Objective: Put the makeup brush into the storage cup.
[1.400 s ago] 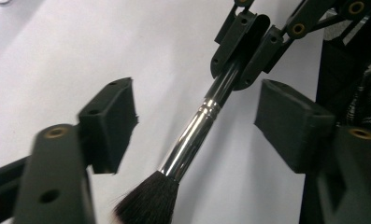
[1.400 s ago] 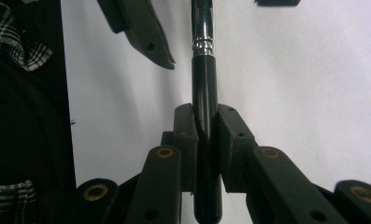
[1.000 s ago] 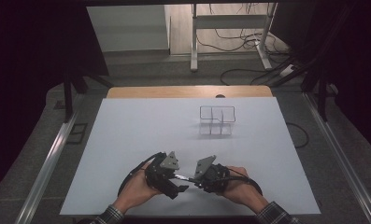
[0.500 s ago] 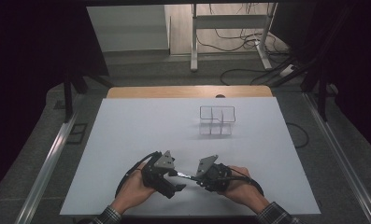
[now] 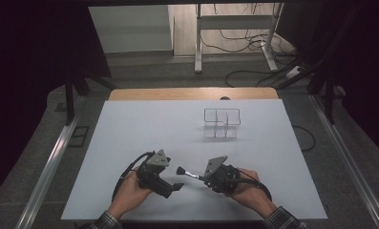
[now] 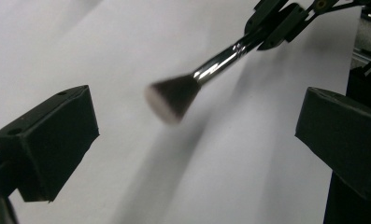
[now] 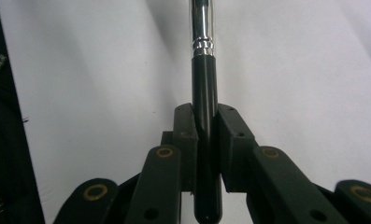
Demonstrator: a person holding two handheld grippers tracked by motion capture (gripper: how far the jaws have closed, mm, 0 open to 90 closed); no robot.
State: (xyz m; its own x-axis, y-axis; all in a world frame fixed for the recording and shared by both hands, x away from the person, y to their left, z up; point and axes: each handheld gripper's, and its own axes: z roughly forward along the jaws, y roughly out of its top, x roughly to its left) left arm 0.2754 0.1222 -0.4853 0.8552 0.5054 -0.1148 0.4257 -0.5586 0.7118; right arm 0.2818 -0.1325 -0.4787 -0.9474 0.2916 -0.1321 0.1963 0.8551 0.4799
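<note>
A makeup brush (image 5: 188, 173) with a black handle, chrome ferrule and dark bristle head is held low over the white table. My right gripper (image 5: 205, 178) is shut on its handle (image 7: 204, 84), with the pads (image 7: 185, 135) pressed on both sides. The bristle head points left toward my left gripper (image 5: 176, 186). In the left gripper view the brush head (image 6: 173, 96) hangs ahead of my left gripper (image 6: 192, 140), between its wide-open jaws without touching them. The right gripper (image 6: 277, 19) shows at the top right of that view.
A clear plastic organizer (image 5: 221, 123) with several compartments stands at the back right of the white table top (image 5: 144, 129). A wooden edge (image 5: 192, 94) lies behind it. Metal rails run along both sides, and cables lie on the floor beyond.
My left gripper has drawn a little to the left, away from the right gripper, which uncovers the brush head between the two. The right gripper and brush have stayed put.
</note>
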